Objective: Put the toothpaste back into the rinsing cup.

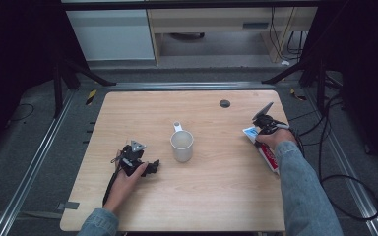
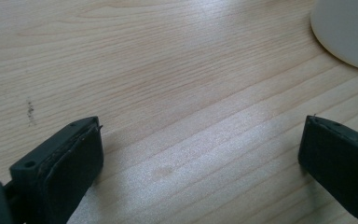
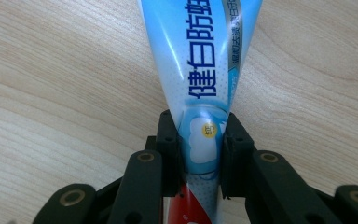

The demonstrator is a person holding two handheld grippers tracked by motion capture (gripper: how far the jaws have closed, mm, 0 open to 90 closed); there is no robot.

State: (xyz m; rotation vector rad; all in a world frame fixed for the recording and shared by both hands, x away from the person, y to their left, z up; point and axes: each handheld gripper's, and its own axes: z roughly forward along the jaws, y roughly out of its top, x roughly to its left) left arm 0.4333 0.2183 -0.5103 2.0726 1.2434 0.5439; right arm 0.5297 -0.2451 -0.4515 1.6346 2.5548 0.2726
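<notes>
Toothpaste tube (image 3: 200, 70) is clamped in the right gripper (image 3: 200, 154) at the bench's right edge, long axis running away from it; the mug (image 1: 182, 145) lies leftward, nearer the wide-open, empty left gripper (image 2: 200, 154).

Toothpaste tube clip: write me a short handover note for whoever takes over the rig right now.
Right claw: shut on the blue-and-white toothpaste tube with a red end, which lies at the right edge of the light wooden table.
Left claw: open, nothing between its jaws, low over bare wood just left of the white ceramic mug.
The mug stands upright mid-table and looks empty.
Done: tube gripped.
Left, probably: lift the tube and bring it to the mug; the left claw could steady the mug.
</notes>
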